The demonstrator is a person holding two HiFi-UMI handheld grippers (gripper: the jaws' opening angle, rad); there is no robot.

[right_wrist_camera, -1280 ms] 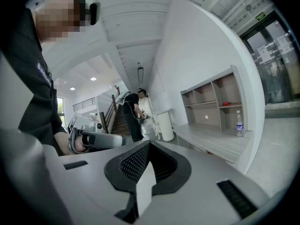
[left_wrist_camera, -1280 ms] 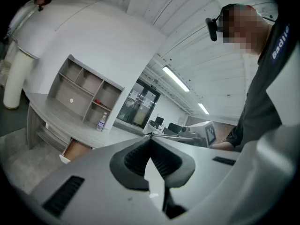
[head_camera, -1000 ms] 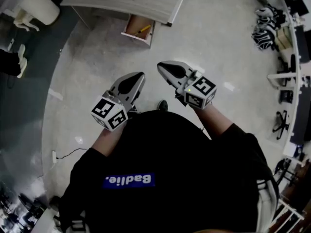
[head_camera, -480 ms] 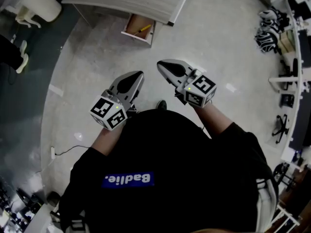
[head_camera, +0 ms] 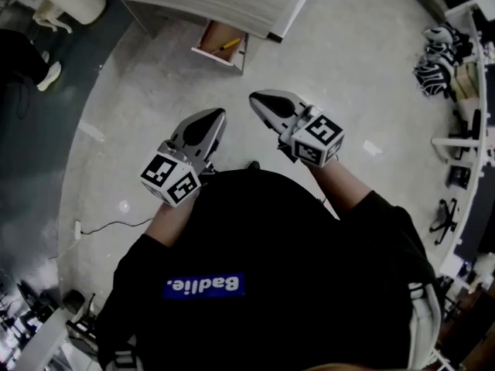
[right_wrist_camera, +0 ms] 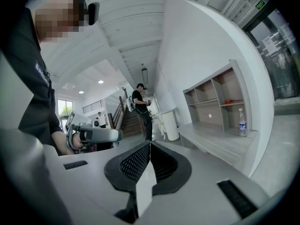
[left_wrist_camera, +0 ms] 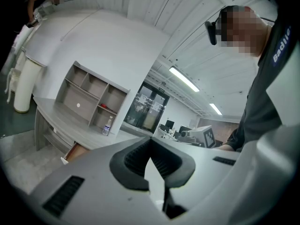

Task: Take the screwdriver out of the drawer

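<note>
while the grey desk [head_camera: 209, 2] stands far ahead, its open drawer [head_camera: 211, 57] juts out beneath; the left gripper [head_camera: 214, 117] and right gripper [head_camera: 256, 99], both clenched on nothing, hang well apart from it; the yellow-handled screwdriver [head_camera: 229, 45] lies inside the drawer.

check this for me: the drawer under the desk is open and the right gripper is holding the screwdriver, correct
One thing is wrong. The drawer under the desk is open, but the right gripper holds nothing: the right gripper view shows its fingers shut together and empty. The head view shows the yellow-handled screwdriver lying in the drawer.
</note>
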